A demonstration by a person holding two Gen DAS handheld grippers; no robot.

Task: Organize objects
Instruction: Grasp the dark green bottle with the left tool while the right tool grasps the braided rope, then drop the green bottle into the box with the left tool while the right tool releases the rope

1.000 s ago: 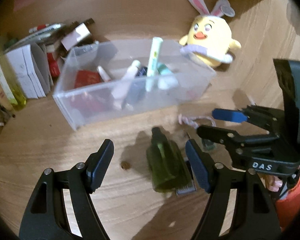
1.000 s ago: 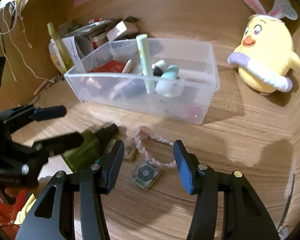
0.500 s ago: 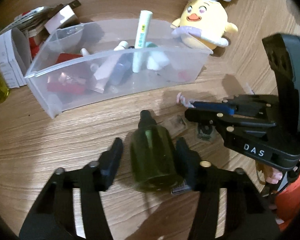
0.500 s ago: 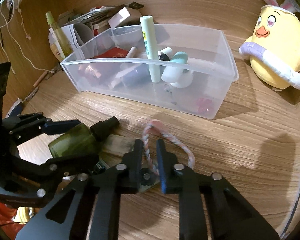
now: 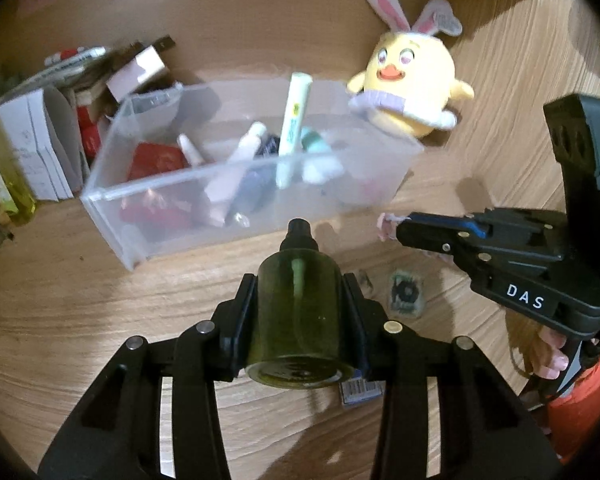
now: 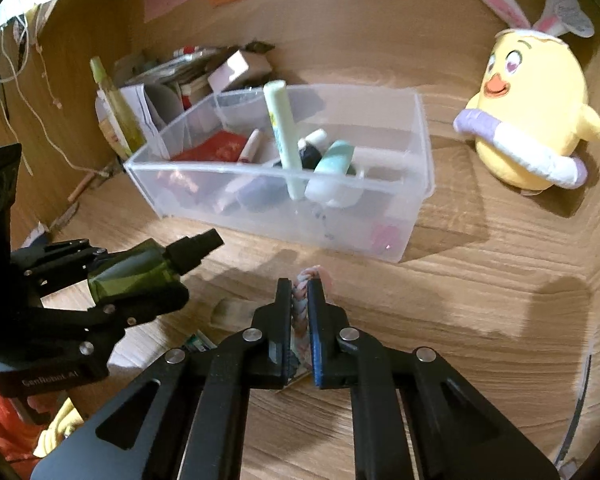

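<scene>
Wood-grain counter [image 5: 60, 320] fills the left wrist view, w/ a clear plastic bin [image 5: 188, 196] of tubes ahead. Left tongs [image 5: 300, 300] clamp a dark green glass-look spray bottle [image 5: 298, 300] round its body, lifted, nozzle fwd; prob. rigid, smooth, slippery, so mid-body grip suits. "DAS" reads on the other tool. Right wrist view: right tongs [image 6: 299, 308] pinch a soft pink-white braided cord [image 6: 300, 304], light and floppy, near the bin [image 6: 380, 196]; "GenRobot AI" roughly legible, yellow bunny-eared chick plush [image 6: 532, 120] far right.
</scene>
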